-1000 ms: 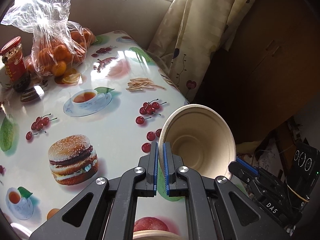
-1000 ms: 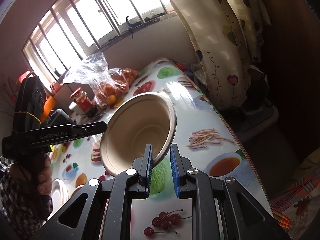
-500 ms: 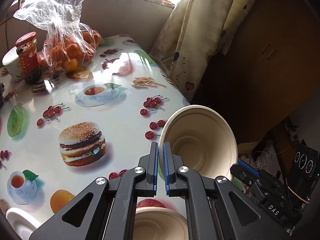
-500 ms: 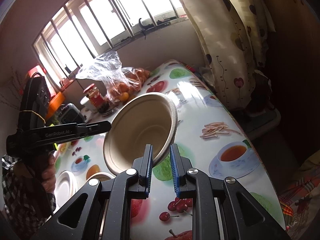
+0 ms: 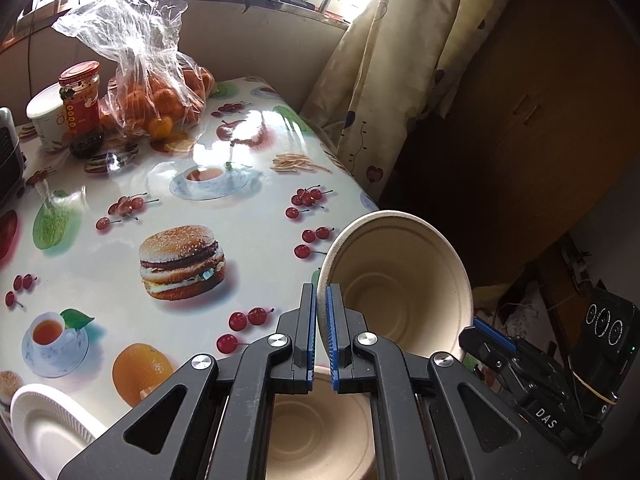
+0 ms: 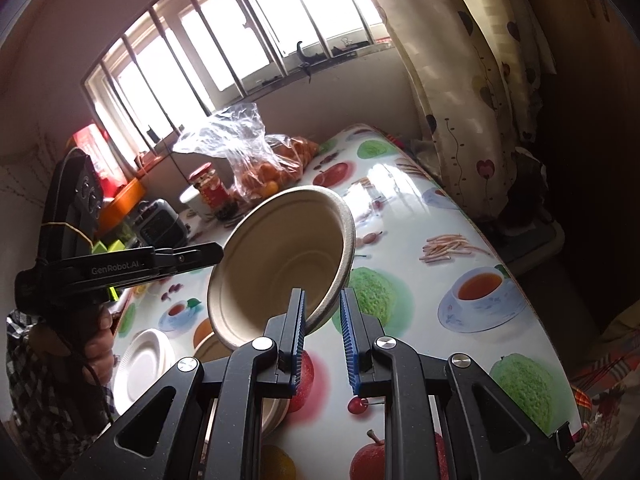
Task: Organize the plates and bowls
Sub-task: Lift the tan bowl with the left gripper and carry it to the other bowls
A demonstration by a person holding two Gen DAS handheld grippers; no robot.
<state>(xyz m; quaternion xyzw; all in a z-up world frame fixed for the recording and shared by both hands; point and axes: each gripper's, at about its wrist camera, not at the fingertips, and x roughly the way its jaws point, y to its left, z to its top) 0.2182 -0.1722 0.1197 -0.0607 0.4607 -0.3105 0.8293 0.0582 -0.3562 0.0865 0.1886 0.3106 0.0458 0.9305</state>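
Both grippers are gripping one beige moulded-fibre bowl (image 5: pixel 396 284) by opposite rim edges: left gripper (image 5: pixel 321 332) jaws clenched on the rim, right gripper (image 6: pixel 322 334) jaws pinching it. Uneven pulling is risking a buckled rim, dropping it beyond the worktop (image 5: pixel 248 216) edge.

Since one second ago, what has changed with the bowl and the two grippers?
Both grippers carried the beige bowl back along the table, over the second bowl and beside the white plates, now in view. Unchanged: left gripper and right gripper pinch opposite rims; nothing released.
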